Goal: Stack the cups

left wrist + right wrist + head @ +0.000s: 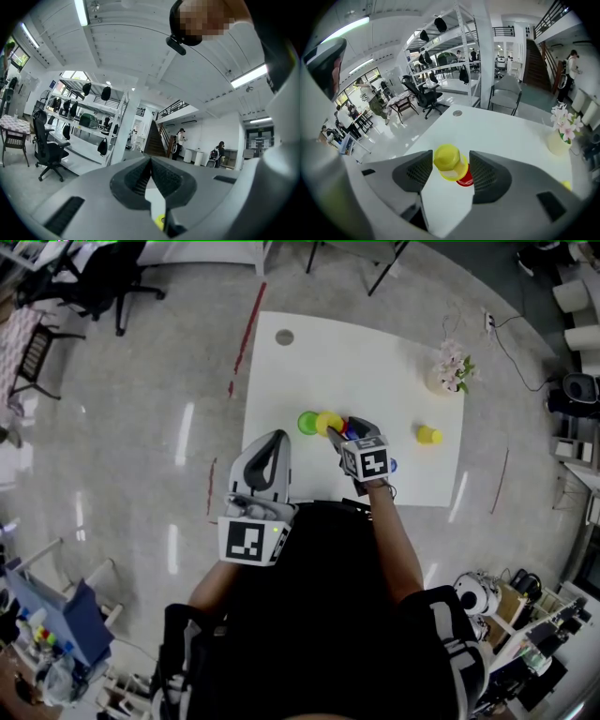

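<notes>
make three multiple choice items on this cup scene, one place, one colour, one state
1. Where does the flower vase stand?
A) far right corner of the table
B) floor
C) between jaws

2. What colour is the cup atop the red cup?
A) green
B) yellow
C) blue

3. How are the left gripper's jaws?
A) wide apart
B) together
C) on a cup

1 A: head view shows it there.
2 B: right gripper view shows yellow on red.
3 B: left gripper view shows them meeting.
</notes>
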`<state>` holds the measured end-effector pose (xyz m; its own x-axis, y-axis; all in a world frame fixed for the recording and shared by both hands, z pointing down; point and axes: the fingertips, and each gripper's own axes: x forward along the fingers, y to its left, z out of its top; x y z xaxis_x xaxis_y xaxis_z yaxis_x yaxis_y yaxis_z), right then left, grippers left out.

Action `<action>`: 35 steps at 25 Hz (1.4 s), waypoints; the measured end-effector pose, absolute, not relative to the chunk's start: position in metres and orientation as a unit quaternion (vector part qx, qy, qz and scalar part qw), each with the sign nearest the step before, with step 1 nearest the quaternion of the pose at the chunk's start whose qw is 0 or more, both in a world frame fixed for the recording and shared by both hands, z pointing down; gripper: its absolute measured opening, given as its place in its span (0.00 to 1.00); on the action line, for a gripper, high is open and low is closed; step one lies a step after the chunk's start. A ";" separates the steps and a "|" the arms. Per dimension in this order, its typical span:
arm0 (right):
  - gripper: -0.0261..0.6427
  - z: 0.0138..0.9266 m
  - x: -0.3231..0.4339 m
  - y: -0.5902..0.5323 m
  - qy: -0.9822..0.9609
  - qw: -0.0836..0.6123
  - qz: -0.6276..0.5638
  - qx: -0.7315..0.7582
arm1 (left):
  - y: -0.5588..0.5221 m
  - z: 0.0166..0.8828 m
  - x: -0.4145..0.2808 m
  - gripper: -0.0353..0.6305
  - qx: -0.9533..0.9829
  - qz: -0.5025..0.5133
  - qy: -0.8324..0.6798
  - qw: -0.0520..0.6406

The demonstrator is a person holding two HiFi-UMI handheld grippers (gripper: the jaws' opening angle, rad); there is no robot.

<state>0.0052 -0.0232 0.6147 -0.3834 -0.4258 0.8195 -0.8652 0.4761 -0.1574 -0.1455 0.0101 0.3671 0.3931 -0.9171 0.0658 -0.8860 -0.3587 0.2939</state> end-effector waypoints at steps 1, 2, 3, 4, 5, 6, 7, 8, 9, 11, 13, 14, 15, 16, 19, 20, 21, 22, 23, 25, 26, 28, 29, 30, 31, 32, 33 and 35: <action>0.43 0.612 0.006 -0.025 -0.778 0.362 0.298 0.418 | 0.009 0.368 -0.144 0.09 0.824 -0.054 -0.546 0.143; 0.43 0.609 0.006 -0.026 -0.779 0.357 0.297 0.421 | 0.009 0.369 -0.143 0.09 0.825 -0.052 -0.543 0.143; 0.43 0.605 0.007 -0.027 -0.780 0.352 0.296 0.424 | 0.007 0.370 -0.141 0.09 0.827 -0.051 -0.541 0.143; 0.43 0.602 0.008 -0.029 -0.781 0.347 0.295 0.427 | 0.006 0.370 -0.139 0.09 0.829 -0.050 -0.538 0.143; 0.43 0.598 0.010 -0.030 -0.781 0.343 0.294 0.431 | 0.005 0.370 -0.136 0.09 0.831 -0.050 -0.535 0.143; 0.43 0.595 0.013 -0.031 -0.781 0.339 0.293 0.435 | 0.004 0.370 -0.133 0.09 0.833 -0.050 -0.532 0.143; 0.43 0.592 0.016 -0.032 -0.781 0.336 0.292 0.439 | 0.003 0.369 -0.130 0.09 0.835 -0.050 -0.529 0.143; 0.43 0.589 0.019 -0.032 -0.780 0.332 0.291 0.443 | 0.002 0.368 -0.126 0.09 0.837 -0.049 -0.525 0.143; 0.43 0.587 0.024 -0.033 -0.780 0.328 0.291 0.447 | 0.001 0.368 -0.121 0.09 0.840 -0.049 -0.521 0.144; 0.43 0.584 0.034 -0.033 -0.777 0.322 0.293 0.454 | -0.001 0.368 -0.111 0.09 0.845 -0.046 -0.513 0.145; 0.43 0.582 0.045 -0.031 -0.772 0.316 0.300 0.462 | -0.003 0.368 -0.101 0.09 0.850 -0.044 -0.504 0.144; 0.43 0.582 0.051 -0.030 -0.770 0.313 0.303 0.467 | -0.004 0.368 -0.097 0.09 0.853 -0.043 -0.499 0.144; 0.43 0.582 0.056 -0.028 -0.767 0.310 0.305 0.472 | -0.005 0.368 -0.093 0.09 0.856 -0.042 -0.495 0.145; 0.43 0.582 0.062 -0.027 -0.764 0.308 0.308 0.476 | -0.006 0.368 -0.089 0.09 0.858 -0.041 -0.491 0.146; 0.43 0.581 0.079 -0.021 -0.755 0.304 0.314 0.489 | -0.008 0.367 -0.075 0.09 0.865 -0.041 -0.479 0.146; 0.43 0.581 0.085 -0.019 -0.752 0.302 0.316 0.493 | -0.008 0.367 -0.070 0.09 0.867 -0.041 -0.475 0.146; 0.43 0.581 0.091 -0.017 -0.749 0.300 0.318 0.498 | -0.009 0.366 -0.065 0.09 0.870 -0.041 -0.470 0.147; 0.43 0.581 0.096 -0.016 -0.746 0.298 0.320 0.502 | -0.009 0.366 -0.060 0.09 0.872 -0.040 -0.465 0.146; 0.43 0.582 0.102 -0.014 -0.742 0.296 0.323 0.507 | -0.009 0.366 -0.055 0.09 0.876 -0.038 -0.459 0.146; 0.43 0.582 0.113 -0.010 -0.735 0.293 0.327 0.517 | -0.009 0.366 -0.044 0.09 0.882 -0.036 -0.447 0.147; 0.43 0.583 0.119 -0.008 -0.732 0.292 0.329 0.521 | -0.009 0.367 -0.038 0.09 0.884 -0.034 -0.441 0.148; 0.43 0.586 0.129 -0.003 -0.725 0.290 0.334 0.528 | -0.008 0.369 -0.027 0.09 0.889 -0.030 -0.431 0.151; 0.43 0.587 0.134 0.000 -0.721 0.288 0.337 0.532 | -0.008 0.370 -0.022 0.09 0.891 -0.028 -0.426 0.153; 0.43 0.589 0.139 0.003 -0.718 0.287 0.340 0.535 | -0.007 0.371 -0.017 0.09 0.894 -0.026 -0.421 0.154; 0.43 0.590 0.144 0.007 -0.714 0.287 0.344 0.539 | -0.007 0.371 -0.012 0.09 0.896 -0.025 -0.416 0.154; 0.43 0.592 0.149 0.010 -0.710 0.286 0.347 0.542 | -0.006 0.371 -0.008 0.09 0.898 -0.024 -0.411 0.154; 0.43 0.594 0.154 0.013 -0.705 0.285 0.350 0.546 | -0.006 0.372 -0.004 0.09 0.900 -0.023 -0.407 0.155; 0.43 0.597 0.163 0.020 -0.696 0.285 0.357 0.554 | -0.004 0.374 0.004 0.09 0.904 -0.018 -0.397 0.156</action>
<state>0.1627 0.0200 0.5974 -0.2236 -0.5675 0.7924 -0.9747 0.1320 -0.1805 0.0040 -0.0043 0.3740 0.6844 -0.7234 0.0911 -0.7122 -0.6366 0.2960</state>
